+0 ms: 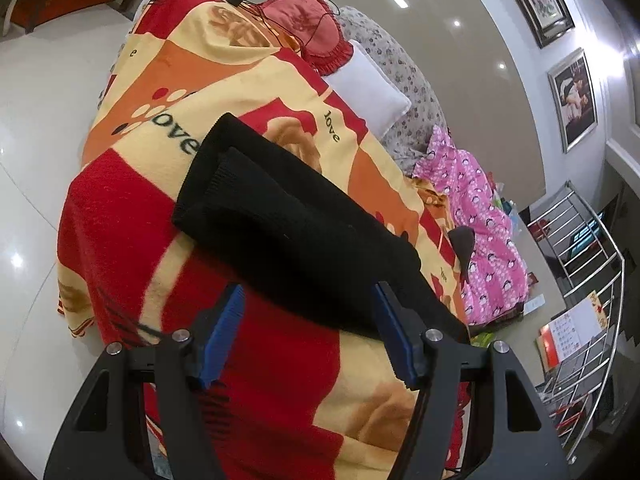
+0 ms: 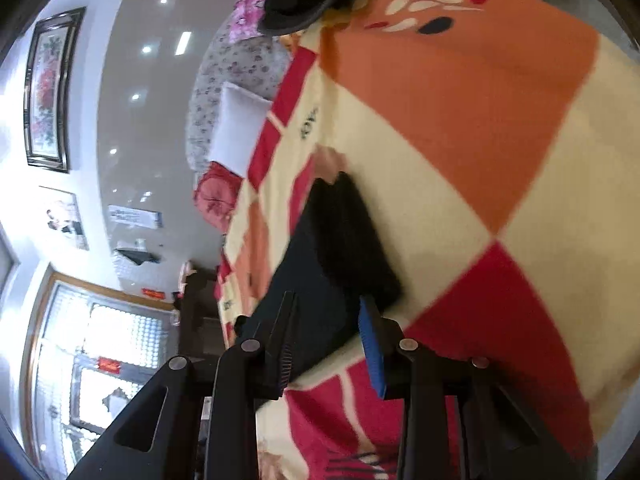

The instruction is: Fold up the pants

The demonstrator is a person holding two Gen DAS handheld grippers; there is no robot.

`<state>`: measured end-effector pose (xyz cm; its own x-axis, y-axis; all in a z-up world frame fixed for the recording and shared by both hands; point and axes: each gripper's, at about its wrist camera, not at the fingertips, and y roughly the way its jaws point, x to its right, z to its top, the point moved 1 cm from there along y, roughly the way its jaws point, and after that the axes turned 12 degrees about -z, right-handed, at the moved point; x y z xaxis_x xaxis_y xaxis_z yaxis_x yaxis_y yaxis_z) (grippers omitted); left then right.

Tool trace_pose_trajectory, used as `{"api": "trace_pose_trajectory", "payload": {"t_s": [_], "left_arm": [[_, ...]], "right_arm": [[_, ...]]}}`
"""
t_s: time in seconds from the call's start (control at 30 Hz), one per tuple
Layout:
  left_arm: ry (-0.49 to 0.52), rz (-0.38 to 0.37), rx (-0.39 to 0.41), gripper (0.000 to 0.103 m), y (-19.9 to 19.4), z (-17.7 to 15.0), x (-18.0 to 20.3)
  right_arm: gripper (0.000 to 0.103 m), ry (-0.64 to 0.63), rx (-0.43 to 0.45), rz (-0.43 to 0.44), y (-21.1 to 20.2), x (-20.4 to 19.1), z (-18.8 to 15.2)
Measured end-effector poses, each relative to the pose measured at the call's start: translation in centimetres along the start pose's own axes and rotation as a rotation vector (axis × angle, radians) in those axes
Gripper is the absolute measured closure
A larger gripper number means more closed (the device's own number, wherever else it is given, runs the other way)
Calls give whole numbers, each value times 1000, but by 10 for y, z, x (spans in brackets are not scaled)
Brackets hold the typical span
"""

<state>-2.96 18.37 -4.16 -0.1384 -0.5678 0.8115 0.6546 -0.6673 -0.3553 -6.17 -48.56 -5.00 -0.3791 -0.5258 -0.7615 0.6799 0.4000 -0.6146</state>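
Pants (image 1: pixel 296 232), black and knitted, lie folded lengthwise on the bed's patterned blanket (image 1: pixel 132 240), running in our left wrist view from about 11 o'clock down toward 5 o'clock, with the two cuffed ends stacked at the upper end. Our left gripper (image 1: pixel 308 336) sits over the near part of the garment with its jaws wide apart, one blue pad (image 1: pixel 222 336) over the red blanket and the other over the black fabric; we cannot tell whether either touches. In the right wrist view the pants (image 2: pixel 344 240) stretch from the centre toward 6 o'clock, and our right gripper (image 2: pixel 328 340) has its jaws apart on either side of the dark cloth, holding nothing that we can make out; this picture is blurred. A white pillow (image 1: pixel 366 84) and a red frilled cushion (image 1: pixel 308 20) lie at 12 o'clock, with a pink printed garment (image 1: pixel 476 216) at 3 o'clock beside the blanket.
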Motion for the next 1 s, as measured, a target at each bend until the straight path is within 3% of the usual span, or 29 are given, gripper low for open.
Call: {"api": "trace_pose_trajectory", "payload": {"t_s": [0.1, 0.33, 0.43, 0.57, 0.7, 0.87, 1.0], "left_arm": [[-2, 3, -1, 37, 0, 0, 0], [-42, -24, 24, 37, -4, 0, -2], [-100, -86, 43, 37, -9, 2, -5], [-220, -182, 67, 36, -8, 9, -15], [-329, -231, 85, 35, -2, 14, -26], [-338, -224, 102, 34, 11, 22, -28], [-307, -173, 138, 37, 12, 21, -31]], "right_arm": [[71, -16, -4, -3, 7, -3, 3], [86, -165, -6, -106, 19, -18, -1], [95, -209, 20, -135, 21, -18, -5], [96, -243, 53, -146, 19, -18, -9], [96, -246, 58, -145, 17, -17, -10], [96, -246, 64, -148, 18, -17, -10], [96, -244, 70, -149, 17, -17, -11]]}}
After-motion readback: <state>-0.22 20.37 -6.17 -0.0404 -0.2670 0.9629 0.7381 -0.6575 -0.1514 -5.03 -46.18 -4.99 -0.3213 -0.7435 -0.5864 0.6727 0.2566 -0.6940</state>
